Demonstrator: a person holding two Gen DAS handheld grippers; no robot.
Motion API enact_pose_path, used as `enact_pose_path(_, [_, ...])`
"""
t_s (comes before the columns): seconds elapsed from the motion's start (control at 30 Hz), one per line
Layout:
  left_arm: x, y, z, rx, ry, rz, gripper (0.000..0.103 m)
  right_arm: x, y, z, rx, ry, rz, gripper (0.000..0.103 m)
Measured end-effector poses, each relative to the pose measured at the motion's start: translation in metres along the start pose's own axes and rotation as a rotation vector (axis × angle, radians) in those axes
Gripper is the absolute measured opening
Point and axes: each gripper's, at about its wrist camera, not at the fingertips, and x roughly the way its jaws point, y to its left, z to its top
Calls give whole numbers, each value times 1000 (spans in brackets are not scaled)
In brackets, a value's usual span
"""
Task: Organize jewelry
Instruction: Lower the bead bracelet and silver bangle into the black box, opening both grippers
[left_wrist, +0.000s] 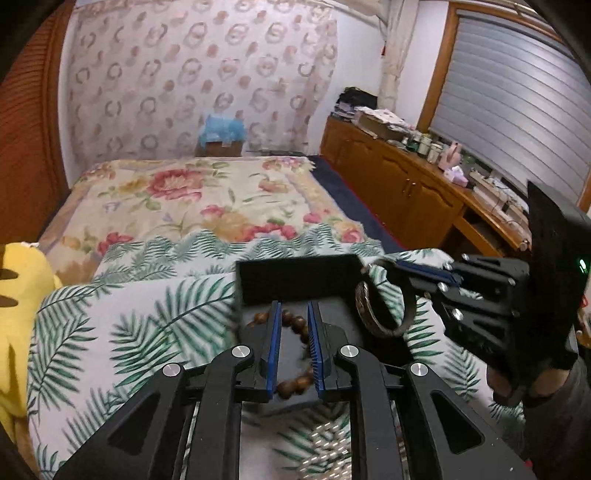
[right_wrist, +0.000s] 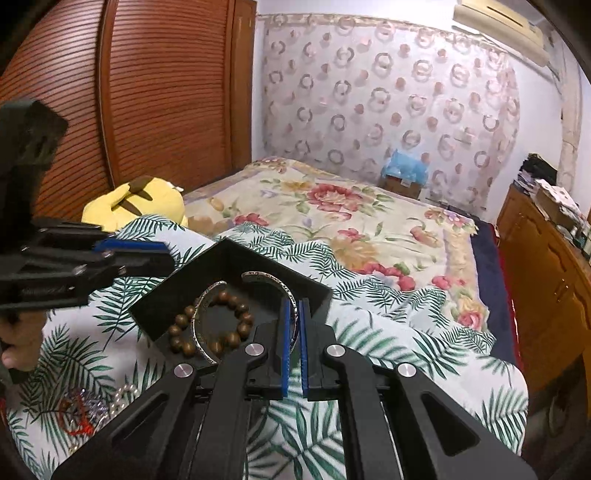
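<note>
A black open box (right_wrist: 236, 258) lies on the leaf-print cover, and it also shows in the left wrist view (left_wrist: 295, 280). A wooden bead bracelet (right_wrist: 221, 325) lies in it. My right gripper (right_wrist: 294, 306) is shut on a silver cuff bangle (right_wrist: 207, 306) and holds it over the box; the bangle (left_wrist: 384, 306) also shows in the left wrist view beside that gripper (left_wrist: 402, 269). My left gripper (left_wrist: 294, 310) is open above the bead bracelet (left_wrist: 295, 325), holding nothing. A pearl string and a sparkly piece (right_wrist: 92, 406) lie on the cover at the lower left.
A yellow plush toy (right_wrist: 136, 203) lies beside the box on the bed. A floral quilt (right_wrist: 351, 221) covers the bed beyond. A wooden cabinet (left_wrist: 406, 184) with clutter runs along the right wall. A louvred wooden wardrobe (right_wrist: 147, 92) stands at the left.
</note>
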Motion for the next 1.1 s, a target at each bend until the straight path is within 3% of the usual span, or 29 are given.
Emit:
enact_pose_path(0.23, [-15, 12, -18, 12, -21, 52, 25, 36, 14, 7, -40, 61, -53, 6])
enact_pose_path(0.53, [-14, 19, -24, 12, -35, 75, 26, 50, 20, 10, -35, 87, -97, 11])
enact_pose_path(0.8, [-16, 13, -26, 41, -52, 68, 27, 13, 16, 3, 18, 25, -65, 11])
enact_pose_path(1.1, [-27, -8, -27, 106, -74, 63, 41, -43, 41, -43, 22, 25, 4, 11])
